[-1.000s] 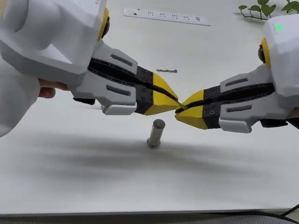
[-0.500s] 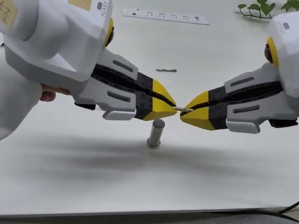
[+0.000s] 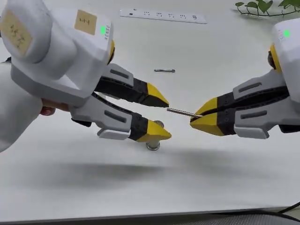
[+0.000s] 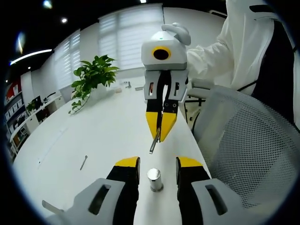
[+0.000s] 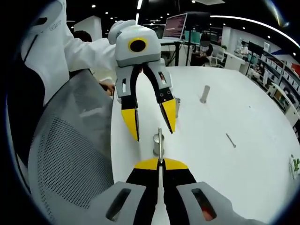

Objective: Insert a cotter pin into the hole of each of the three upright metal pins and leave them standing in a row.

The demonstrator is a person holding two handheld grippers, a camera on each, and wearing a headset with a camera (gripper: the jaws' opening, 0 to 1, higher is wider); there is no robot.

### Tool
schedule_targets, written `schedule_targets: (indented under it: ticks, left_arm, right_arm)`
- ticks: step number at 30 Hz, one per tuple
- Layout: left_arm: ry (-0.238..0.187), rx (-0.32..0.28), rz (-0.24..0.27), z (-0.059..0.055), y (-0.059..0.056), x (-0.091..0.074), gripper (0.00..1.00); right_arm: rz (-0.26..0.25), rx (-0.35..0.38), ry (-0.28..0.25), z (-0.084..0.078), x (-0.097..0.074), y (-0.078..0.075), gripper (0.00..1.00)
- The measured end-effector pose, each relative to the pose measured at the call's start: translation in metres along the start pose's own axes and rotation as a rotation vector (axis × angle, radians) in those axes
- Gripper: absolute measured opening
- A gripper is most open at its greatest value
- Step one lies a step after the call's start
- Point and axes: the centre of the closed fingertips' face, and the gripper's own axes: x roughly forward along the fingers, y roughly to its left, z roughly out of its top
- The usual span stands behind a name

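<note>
The right gripper (image 3: 199, 116) has its jaws pressed together on a cotter pin (image 3: 182, 112). It grips one end, and the rest of the cotter pin sticks out free, almost level, toward the left gripper (image 3: 169, 119). The left gripper has its jaws spread wide and holds nothing. The free end of the cotter pin comes close to the gap between these jaws and, as far as I can see, touches neither of them.

In the left gripper view a metal pin (image 4: 154, 180) stands upright on the table (image 3: 140, 183), between the two yellow jaw tips and apart from both. The cotter pin is held higher than its top, a little toward the right gripper. I cannot make out the hole in the metal pin. In the head view the lower jaw of the left gripper covers part of this metal pin.

Farther on the table lies a second cotter pin (image 3: 165, 71), flat and well apart from the grippers. In the right gripper view a second metal pin (image 5: 205, 93) stands upright beyond the left gripper. At the far edge of the table are a power strip (image 3: 164, 16) and a plant (image 3: 262, 5).
</note>
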Motion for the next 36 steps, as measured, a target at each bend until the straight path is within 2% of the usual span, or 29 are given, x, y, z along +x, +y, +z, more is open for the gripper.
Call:
schedule_targets:
  ticks: [5,8,12,18,25,26,27,28,29,31,32,36]
  left_arm:
    - [0.03,-0.03,-0.019,-0.011,-0.003,0.007,0.21]
    - [0.043,-0.037,-0.011,-0.016,0.0,0.009,0.22]
    - [0.047,-0.059,0.003,-0.019,0.004,0.009,0.17]
    - [0.067,-0.063,0.001,-0.019,-0.002,0.005,0.11]
    - [0.068,-0.078,0.0,-0.019,-0.003,0.003,0.1]
    - [0.068,-0.095,-0.007,-0.03,0.004,0.007,0.1]
    - [0.067,-0.092,-0.007,-0.035,0.008,0.009,0.1]
    - [0.088,-0.113,0.019,-0.042,0.012,0.008,0.1]
    - [0.085,-0.101,0.013,-0.044,0.013,0.01,0.1]
    - [0.089,-0.098,0.014,-0.043,0.013,0.01,0.1]
    - [0.073,-0.086,0.012,-0.032,0.007,0.013,0.1]
    - [0.063,-0.089,0.01,-0.025,0.003,0.014,0.1]
  right_arm:
    - [-0.025,0.042,0.033,-0.008,0.003,0.002,0.0]
    - [-0.022,0.075,0.079,-0.02,0.006,0.005,0.0]
    - [-0.01,0.097,0.082,-0.029,0.011,0.008,0.0]
    - [0.007,0.113,0.081,-0.029,0.014,0.011,0.0]
    - [0.026,0.1,0.093,-0.03,0.017,0.011,0.0]
    - [0.026,0.099,0.093,-0.03,0.017,0.01,0.0]
    - [0.027,0.098,0.094,-0.03,0.018,0.01,0.0]
    - [0.029,0.096,0.096,-0.029,0.018,0.01,0.0]
    - [0.03,0.093,0.098,-0.029,0.019,0.01,0.0]
    - [0.033,0.084,0.102,-0.028,0.02,0.01,0.0]
    - [0.039,0.083,0.105,-0.028,0.02,0.011,0.0]
    - [0.041,0.076,0.109,-0.028,0.021,0.009,0.0]
